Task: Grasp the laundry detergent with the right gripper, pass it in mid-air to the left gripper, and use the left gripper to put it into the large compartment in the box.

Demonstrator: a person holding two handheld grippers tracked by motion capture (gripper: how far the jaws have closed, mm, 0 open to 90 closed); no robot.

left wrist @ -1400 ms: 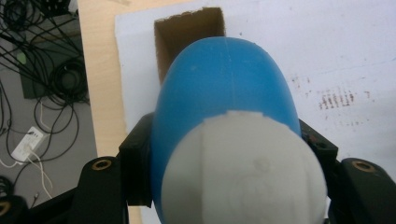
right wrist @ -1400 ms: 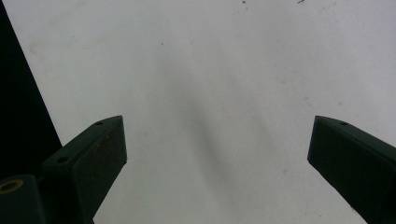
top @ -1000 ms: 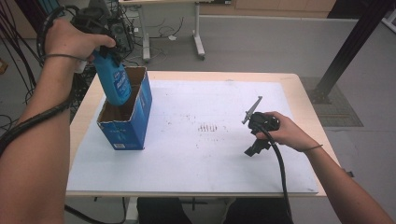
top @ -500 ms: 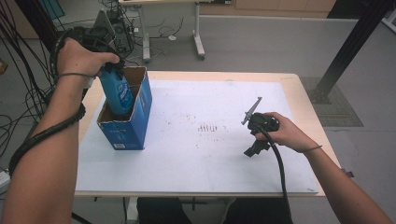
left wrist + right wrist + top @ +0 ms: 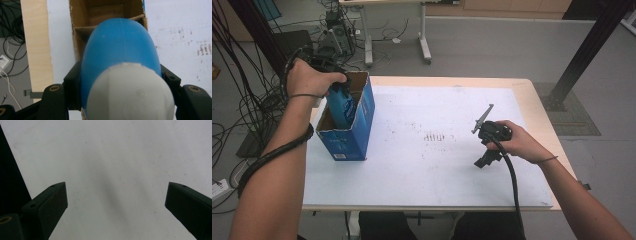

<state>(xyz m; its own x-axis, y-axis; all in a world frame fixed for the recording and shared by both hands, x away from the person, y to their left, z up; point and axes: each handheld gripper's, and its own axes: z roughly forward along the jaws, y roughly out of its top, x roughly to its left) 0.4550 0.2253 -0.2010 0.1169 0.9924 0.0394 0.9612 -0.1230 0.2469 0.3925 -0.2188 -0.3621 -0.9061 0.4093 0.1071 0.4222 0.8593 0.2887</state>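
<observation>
packing is the step in hand, by the look of it: the left gripper (image 5: 329,80) holds a blue bottle (image 5: 343,106) with a pale cap and has it partly inside an open cardboard box (image 5: 354,132) with blue printed sides. the bottle's lower part is already below the box's rim while its upper part stands above it, tilted a little. in the left gripper view the jaws press on both sides of the bottle (image 5: 120,50) near its cap (image 5: 130,92), so they are clamped on it, and the brown inside of the box (image 5: 105,11) shows just beyond the bottle's far end.

the box stands at the left part of the white sheet (image 5: 437,165) that covers the tabletop (image 5: 532,95), near the sheet's left edge. the right gripper (image 5: 484,145) lies well apart from the box, toward the right part of the sheet, under the person's right hand (image 5: 517,142); in the right gripper view its jaws stand wide with bare sheet (image 5: 112,165) between them and hold nothing.

the next move, i judge, calls for lowering the bottle until it rests on the box's floor, keeping it off the cardboard flaps, and only then opening the jaws. whether the bottle's base has touched bottom cannot be told.
</observation>
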